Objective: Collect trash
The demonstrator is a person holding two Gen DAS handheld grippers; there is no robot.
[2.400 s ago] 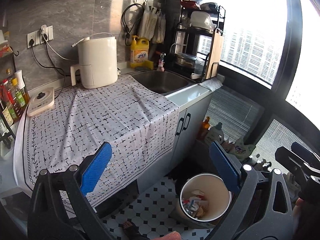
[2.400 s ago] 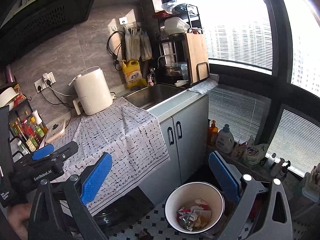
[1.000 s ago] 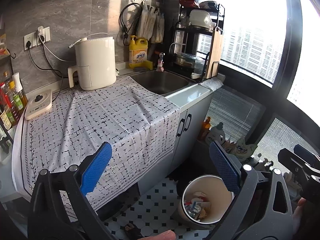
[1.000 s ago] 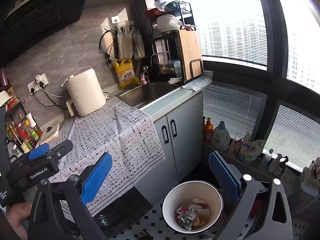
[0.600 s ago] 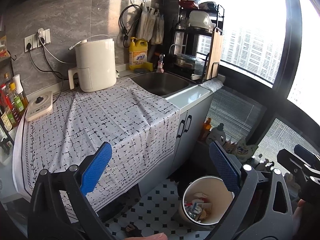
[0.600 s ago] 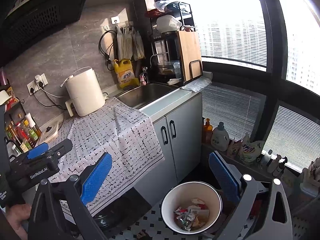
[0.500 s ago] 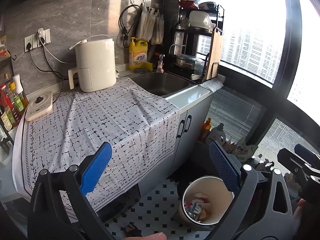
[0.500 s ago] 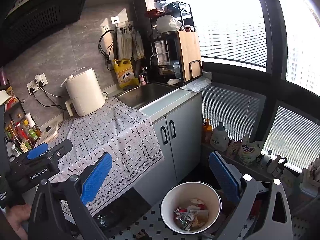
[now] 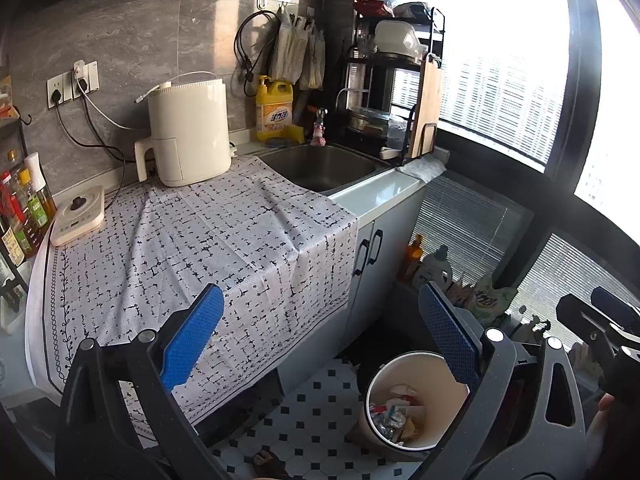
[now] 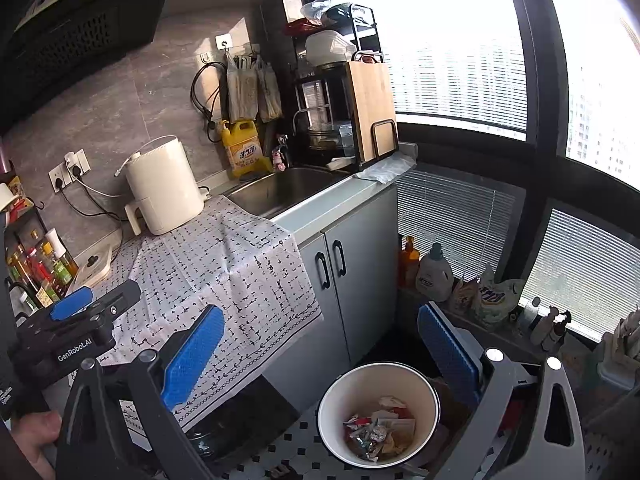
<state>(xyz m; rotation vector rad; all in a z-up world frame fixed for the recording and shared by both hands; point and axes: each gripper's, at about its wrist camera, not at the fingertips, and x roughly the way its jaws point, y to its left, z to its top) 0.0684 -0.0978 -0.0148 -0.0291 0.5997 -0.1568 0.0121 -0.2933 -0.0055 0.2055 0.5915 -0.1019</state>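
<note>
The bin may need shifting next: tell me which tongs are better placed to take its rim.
Right, probably. The bin lies almost between the open right tongs; from the left tongs, also open, it sits off behind the right-hand finger.

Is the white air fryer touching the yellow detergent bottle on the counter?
Apart. In the left wrist view, grey wall and counter show between the air fryer and the yellow detergent bottle.

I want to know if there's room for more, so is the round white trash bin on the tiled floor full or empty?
Partly filled. The round white trash bin holds crumpled wrappers and paper scraps at its bottom, with its bare inner wall showing above them.
</note>
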